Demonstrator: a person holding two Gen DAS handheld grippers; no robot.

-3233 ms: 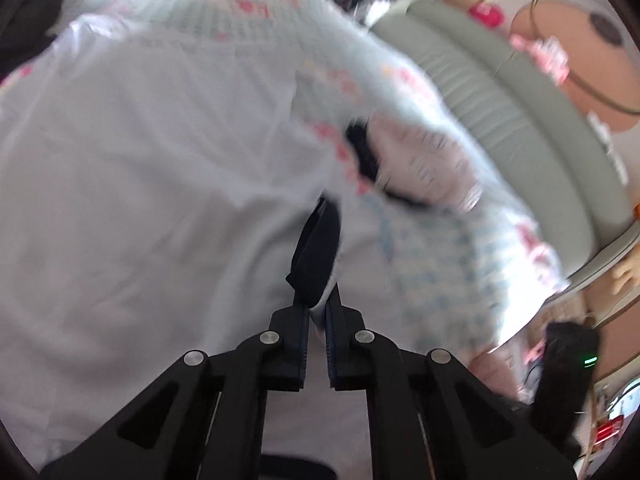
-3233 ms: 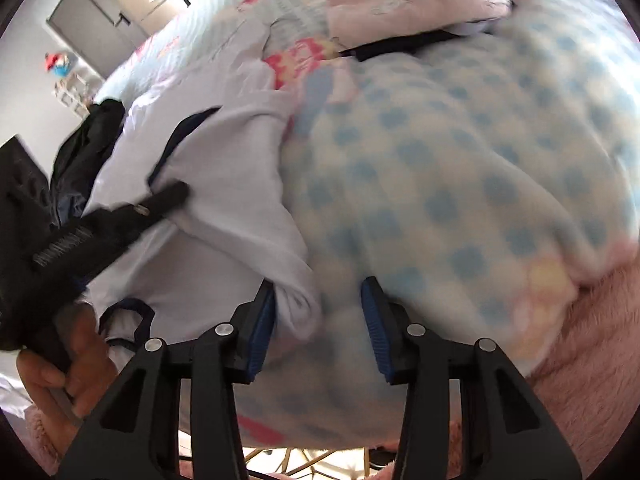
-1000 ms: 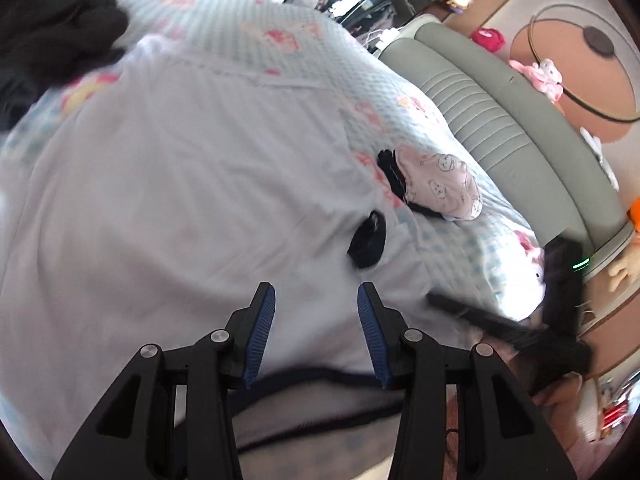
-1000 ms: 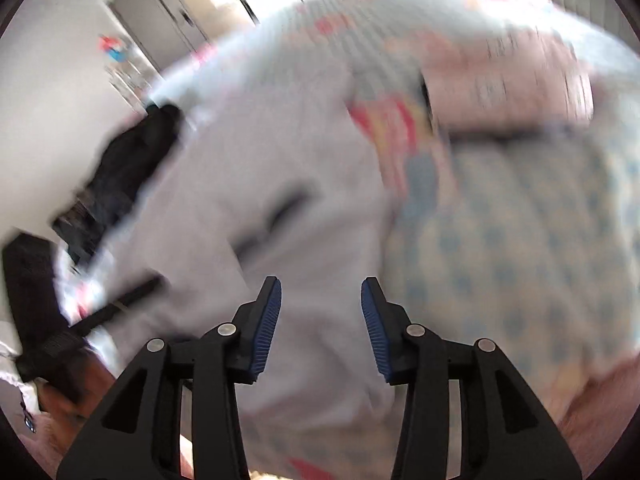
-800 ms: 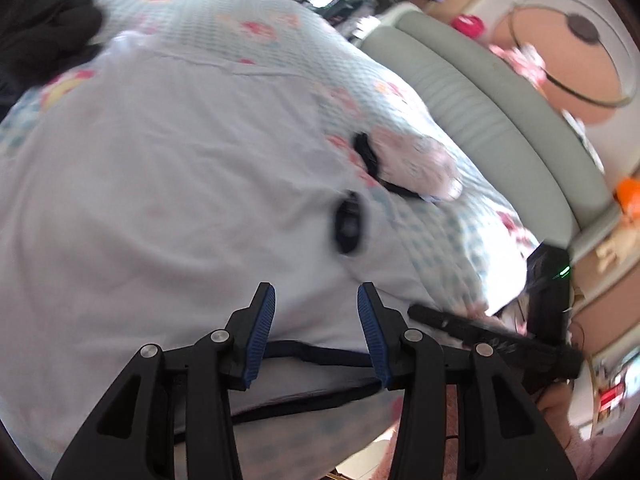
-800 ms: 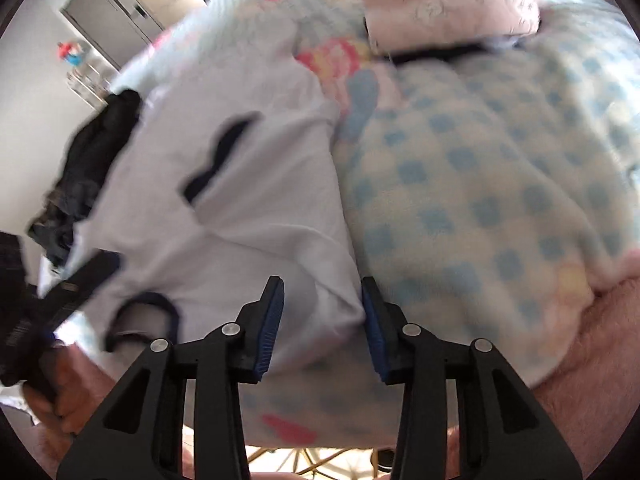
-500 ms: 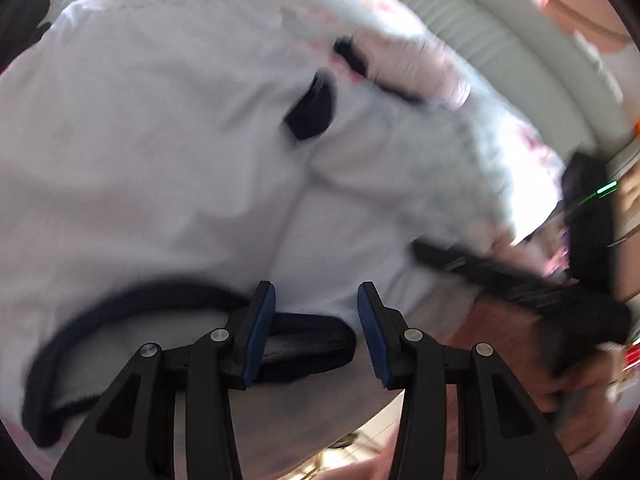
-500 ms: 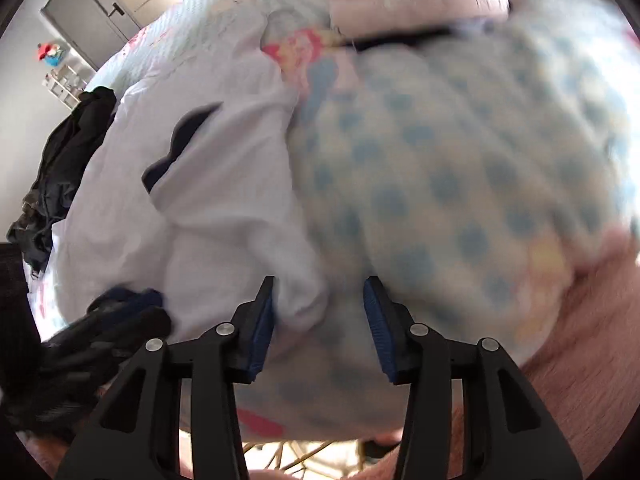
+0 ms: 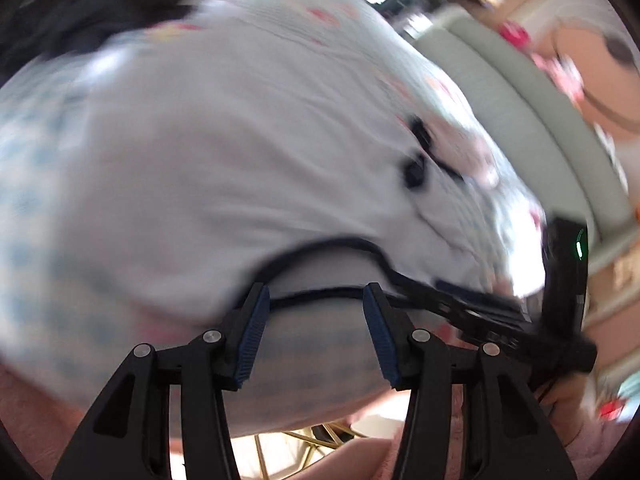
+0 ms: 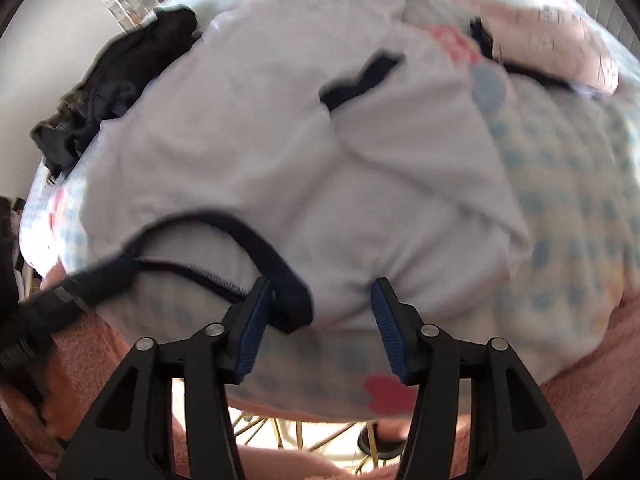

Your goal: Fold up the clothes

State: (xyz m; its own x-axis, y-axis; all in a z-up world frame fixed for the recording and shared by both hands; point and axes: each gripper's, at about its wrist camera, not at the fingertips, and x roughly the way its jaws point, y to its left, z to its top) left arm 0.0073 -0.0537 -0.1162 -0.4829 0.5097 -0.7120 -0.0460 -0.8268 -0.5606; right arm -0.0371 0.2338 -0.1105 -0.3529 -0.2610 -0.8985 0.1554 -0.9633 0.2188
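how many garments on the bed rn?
3 visible: white shirt spread in the middle, dark clothes piled at its far left, pink folded item far right. More may be hidden.

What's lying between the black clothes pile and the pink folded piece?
The white shirt, spread flat on the checked blanket, fills the stretch between the black pile and the pink piece; the right wrist view shows it.

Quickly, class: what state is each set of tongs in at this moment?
Left tongs: open, holding nothing, at the white shirt's dark collar.
Right tongs: open, holding nothing, at the collar's edge.
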